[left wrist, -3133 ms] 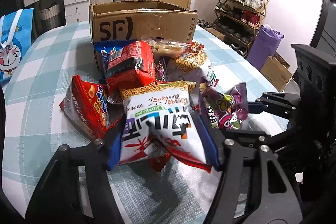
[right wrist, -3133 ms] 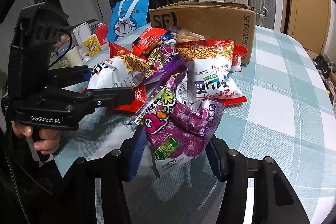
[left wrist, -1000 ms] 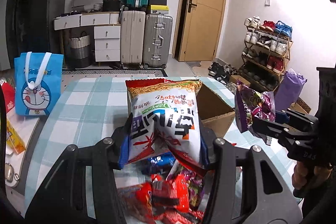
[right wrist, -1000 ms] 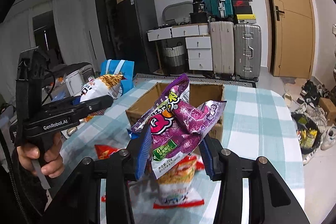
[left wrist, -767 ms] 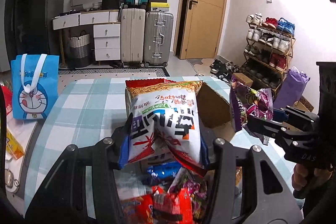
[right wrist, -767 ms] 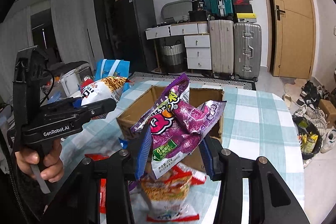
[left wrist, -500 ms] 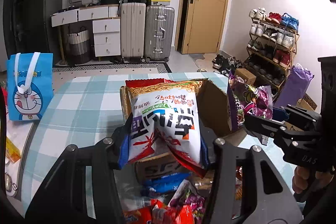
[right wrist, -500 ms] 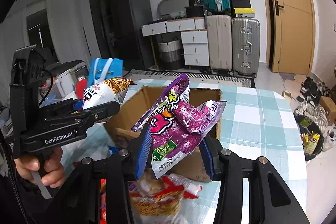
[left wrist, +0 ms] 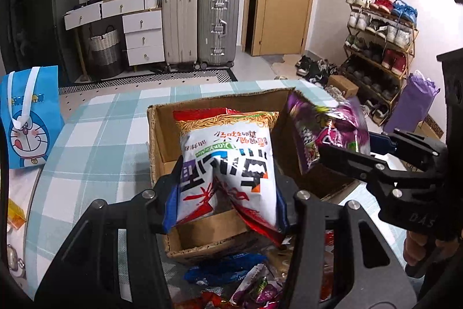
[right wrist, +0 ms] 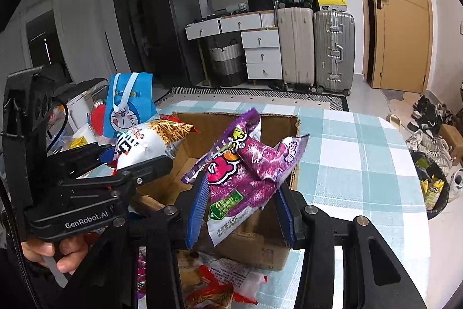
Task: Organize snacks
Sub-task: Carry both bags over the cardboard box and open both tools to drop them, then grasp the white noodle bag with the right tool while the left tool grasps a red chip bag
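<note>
**Clearance around the open cardboard box**

The cardboard box (left wrist: 162,141) is standing open-topped, its visible floor lying bare. Above its mouth, the white noodle bag (left wrist: 228,164) in the left gripper (left wrist: 225,201) and, just to the right, the purple snack bag (right wrist: 246,178) in the right gripper (right wrist: 240,207) are crowding the opening side by side. Loose snack packets (left wrist: 231,271) are piling against the box's near wall. Left of the box and beyond it, the checked tablecloth (left wrist: 95,135) is lying clear as far as the blue cartoon bag (left wrist: 29,118).
</note>
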A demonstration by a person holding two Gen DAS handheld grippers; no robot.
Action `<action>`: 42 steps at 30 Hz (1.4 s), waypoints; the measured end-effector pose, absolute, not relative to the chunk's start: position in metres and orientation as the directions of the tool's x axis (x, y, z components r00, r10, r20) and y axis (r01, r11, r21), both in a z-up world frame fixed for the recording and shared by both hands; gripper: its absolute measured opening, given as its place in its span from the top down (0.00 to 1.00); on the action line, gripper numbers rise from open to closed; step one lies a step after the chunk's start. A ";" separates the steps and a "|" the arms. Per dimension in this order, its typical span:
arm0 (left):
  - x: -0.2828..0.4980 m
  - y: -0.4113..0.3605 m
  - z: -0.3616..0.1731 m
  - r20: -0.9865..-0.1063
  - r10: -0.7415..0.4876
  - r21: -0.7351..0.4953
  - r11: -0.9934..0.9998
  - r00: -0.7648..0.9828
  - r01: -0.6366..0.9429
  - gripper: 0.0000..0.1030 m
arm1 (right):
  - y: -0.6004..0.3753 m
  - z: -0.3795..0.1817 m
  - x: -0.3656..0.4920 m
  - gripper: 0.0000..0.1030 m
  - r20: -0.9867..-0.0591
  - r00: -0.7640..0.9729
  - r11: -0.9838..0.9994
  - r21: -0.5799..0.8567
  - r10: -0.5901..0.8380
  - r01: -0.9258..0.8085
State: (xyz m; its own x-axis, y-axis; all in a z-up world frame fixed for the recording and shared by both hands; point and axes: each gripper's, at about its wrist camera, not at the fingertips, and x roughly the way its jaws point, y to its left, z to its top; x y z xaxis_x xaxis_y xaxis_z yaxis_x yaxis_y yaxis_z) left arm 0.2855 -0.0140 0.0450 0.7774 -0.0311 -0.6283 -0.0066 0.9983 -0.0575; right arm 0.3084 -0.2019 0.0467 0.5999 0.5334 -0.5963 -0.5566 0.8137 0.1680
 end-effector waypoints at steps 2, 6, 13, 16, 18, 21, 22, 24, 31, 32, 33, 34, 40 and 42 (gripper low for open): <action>0.293 -0.017 0.041 -0.643 -0.010 -0.037 0.999 0.766 -0.019 0.53 | -0.200 0.043 0.310 0.57 -0.602 0.597 0.813 0.162 0.531 -0.560; 0.300 -0.019 0.033 -0.657 0.024 0.005 1.000 0.754 -0.028 0.53 | -0.198 0.037 0.314 0.57 -0.615 0.577 0.807 0.175 0.537 -0.564; 0.304 -0.016 0.023 -0.663 0.062 0.029 0.998 0.746 -0.057 0.52 | -0.197 0.036 0.307 0.57 -0.611 0.551 0.783 0.198 0.569 -0.589; 0.303 -0.015 0.024 -0.668 0.030 0.006 0.999 0.743 -0.034 0.50 | -0.200 0.040 0.303 0.52 -0.597 0.558 0.780 0.200 0.577 -0.592; 0.301 -0.016 0.026 -0.662 0.021 0.001 1.000 0.749 -0.027 0.45 | -0.203 0.045 0.296 0.48 -0.571 0.578 0.779 0.189 0.583 -0.598; 0.288 -0.013 0.032 -0.640 0.012 -0.005 1.000 0.768 -0.020 0.29 | -0.207 0.051 0.288 0.35 -0.554 0.596 0.782 0.176 0.581 -0.598; 0.282 -0.013 0.035 -0.632 0.006 -0.012 1.000 0.775 -0.017 0.21 | -0.208 0.054 0.284 0.24 -0.549 0.603 0.784 0.171 0.578 -0.596; 0.269 -0.016 0.040 -0.610 -0.004 -0.020 1.000 0.793 -0.010 0.19 | -0.213 0.057 0.274 0.09 -0.533 0.629 0.795 0.152 0.566 -0.587; 0.213 -0.004 0.055 -0.588 0.013 -0.021 0.999 0.809 -0.032 0.01 | -0.230 0.059 0.247 0.01 -0.524 0.639 0.803 0.163 0.563 -0.574; 0.206 0.000 0.056 -0.589 0.015 -0.027 0.999 0.808 -0.038 0.01 | -0.231 0.057 0.244 0.01 -0.530 0.639 0.806 0.163 0.558 -0.569; 0.196 0.004 0.055 -0.590 0.015 -0.031 0.999 0.807 -0.042 0.01 | -0.233 0.055 0.238 0.01 -0.538 0.637 0.809 0.159 0.552 -0.566; 0.188 0.008 0.054 -0.590 0.018 -0.033 0.998 0.807 -0.046 0.01 | -0.234 0.054 0.235 0.00 -0.544 0.636 0.811 0.156 0.547 -0.564; 0.141 0.030 0.036 -0.606 0.022 -0.045 0.997 0.795 -0.062 0.01 | -0.241 0.039 0.209 0.00 -0.576 0.626 0.817 0.135 0.525 -0.561; 0.132 0.032 0.028 -0.616 0.025 -0.038 0.997 0.787 -0.061 0.01 | -0.242 0.034 0.203 0.00 -0.587 0.620 0.818 0.134 0.520 -0.559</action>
State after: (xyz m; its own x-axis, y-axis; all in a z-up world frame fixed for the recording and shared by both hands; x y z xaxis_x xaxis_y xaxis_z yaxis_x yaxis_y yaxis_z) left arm 0.1324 0.0324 0.0278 0.7875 0.0246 -0.6158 -0.0612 0.9974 -0.0385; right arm 0.2034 -0.2424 0.0338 0.6204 0.5202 -0.5869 -0.5595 0.8180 0.1336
